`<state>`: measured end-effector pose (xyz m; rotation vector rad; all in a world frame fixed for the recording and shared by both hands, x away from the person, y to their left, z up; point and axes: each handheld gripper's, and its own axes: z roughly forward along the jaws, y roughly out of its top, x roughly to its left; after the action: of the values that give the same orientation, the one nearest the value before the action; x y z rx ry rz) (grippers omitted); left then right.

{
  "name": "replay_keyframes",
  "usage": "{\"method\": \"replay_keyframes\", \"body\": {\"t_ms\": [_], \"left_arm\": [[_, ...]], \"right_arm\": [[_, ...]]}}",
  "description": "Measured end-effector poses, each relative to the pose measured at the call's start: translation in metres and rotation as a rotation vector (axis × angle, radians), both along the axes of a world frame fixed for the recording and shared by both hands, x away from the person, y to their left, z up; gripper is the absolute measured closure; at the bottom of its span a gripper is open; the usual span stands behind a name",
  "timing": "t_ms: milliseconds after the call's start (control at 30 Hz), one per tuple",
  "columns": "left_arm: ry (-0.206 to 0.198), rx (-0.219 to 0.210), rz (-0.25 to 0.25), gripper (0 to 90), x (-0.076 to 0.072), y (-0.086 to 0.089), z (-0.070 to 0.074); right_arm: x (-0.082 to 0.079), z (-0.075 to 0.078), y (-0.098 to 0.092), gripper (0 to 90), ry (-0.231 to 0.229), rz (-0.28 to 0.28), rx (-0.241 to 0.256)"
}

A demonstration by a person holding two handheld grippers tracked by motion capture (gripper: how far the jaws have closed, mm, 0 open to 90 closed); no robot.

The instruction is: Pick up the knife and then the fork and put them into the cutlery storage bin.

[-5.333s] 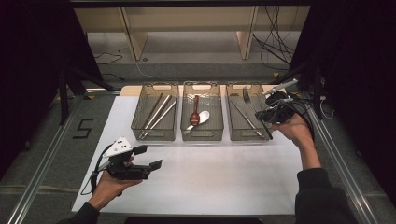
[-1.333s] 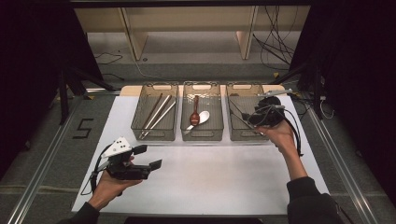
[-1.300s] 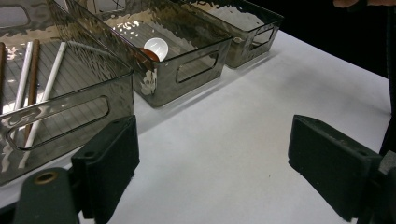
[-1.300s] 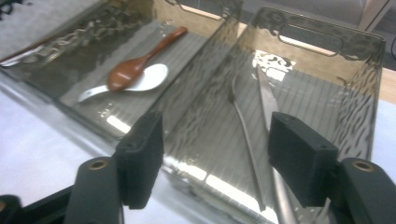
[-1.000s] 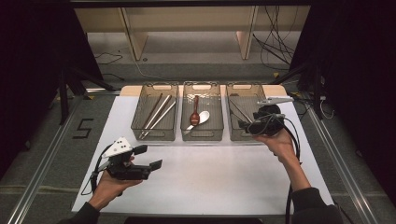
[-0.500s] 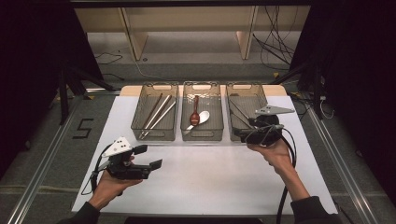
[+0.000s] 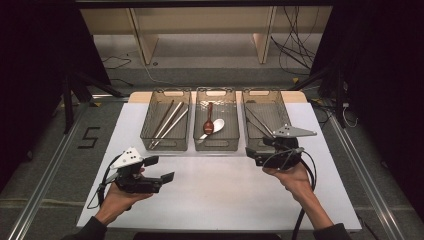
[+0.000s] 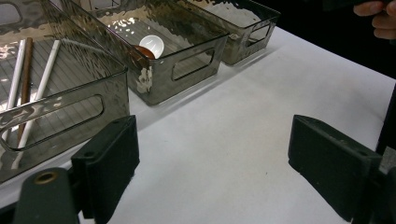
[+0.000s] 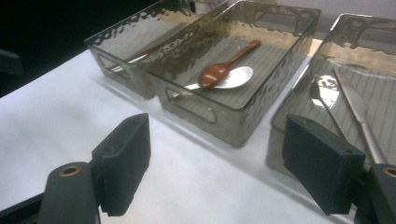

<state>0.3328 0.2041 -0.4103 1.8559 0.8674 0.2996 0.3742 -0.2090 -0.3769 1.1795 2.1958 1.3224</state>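
Drawn back since a moment ago: right gripper (image 7: pixel 256 156), earlier up over the right-hand bin (image 7: pixel 265 117), now low over the white table cover (image 7: pixel 220 195) just short of that bin's near wall. Left gripper (image 7: pixel 161 169) unchanged from before, parked over the near left part of the cover.

Right gripper: jaws spread wide, nothing between them, bare white cover under the gap in the right gripper view. Just ahead and to the right of the jaws there, the right-hand bin with a metal knife (image 9: pixel 357 114) and a metal spoon (image 9: pixel 322 100) lying along its floor. Straight ahead, the middle bin (image 9: pixel 224 121), holding a brown spoon (image 9: pixel 224 65) laid across a white spoon (image 9: pixel 231 79), the two touching. Farther off to the left, the left-hand bin (image 9: pixel 121 63), contents hard to make out from here.

Left gripper: likewise agape and empty, held in the person's left hand (image 7: pixel 117 200), pointing right across the cover in the high view. In the left gripper view, ahead and to the left of the jaws, the left-hand bin with pale and brown chopsticks (image 8: pixel 28 88) lying lengthwise. Beyond it the middle bin, then the right-hand one farthest off. At the top right corner there, fingers of the person's right hand (image 8: pixel 376 18).
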Motion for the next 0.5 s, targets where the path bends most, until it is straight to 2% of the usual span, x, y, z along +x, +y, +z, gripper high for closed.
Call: {"method": "replay_keyframes", "body": {"t_ms": [333, 500], "left_arm": [[0.003, 0.000, -0.007, 15.6, 0.000, -0.001, 0.000], [0.005, -0.010, -0.011, 15.6, 0.000, 0.000, 0.000]], "right_arm": [[-0.026, -0.015, -0.006, 24.6, -0.022, 0.012, 0.004], [-0.037, -0.020, -0.012, 23.2, -0.034, 0.011, 0.034]]}}
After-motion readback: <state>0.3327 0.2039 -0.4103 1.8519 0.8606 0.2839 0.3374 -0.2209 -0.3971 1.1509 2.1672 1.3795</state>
